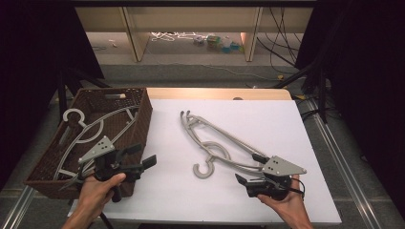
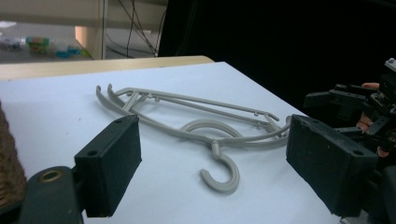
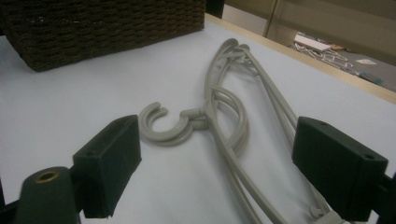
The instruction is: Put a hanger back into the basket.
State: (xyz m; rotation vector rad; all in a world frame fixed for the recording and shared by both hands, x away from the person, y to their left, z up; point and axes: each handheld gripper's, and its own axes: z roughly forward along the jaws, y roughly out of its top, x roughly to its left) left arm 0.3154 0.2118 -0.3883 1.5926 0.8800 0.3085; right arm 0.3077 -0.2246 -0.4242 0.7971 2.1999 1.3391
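White sheeting covers the worktop (image 1: 286, 143), where grey hangers (image 1: 217, 145) lie stacked mid-surface, long axis running from the far middle toward the near right corner. The right gripper (image 1: 248, 180), jaws wide and empty, sits just beside their near end, nearer than the left gripper (image 1: 143, 160), likewise agape. From above, the wicker basket (image 1: 143, 114) at the left edge reveals more hangers (image 1: 90, 129) inside; the right gripper view gives just its wall.

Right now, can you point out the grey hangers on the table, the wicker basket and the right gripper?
hangers (image 1: 217, 138), high view, on the long arms.
basket (image 1: 143, 114), high view, on its right wall.
right gripper (image 1: 244, 180), high view, between its open jaw tips.
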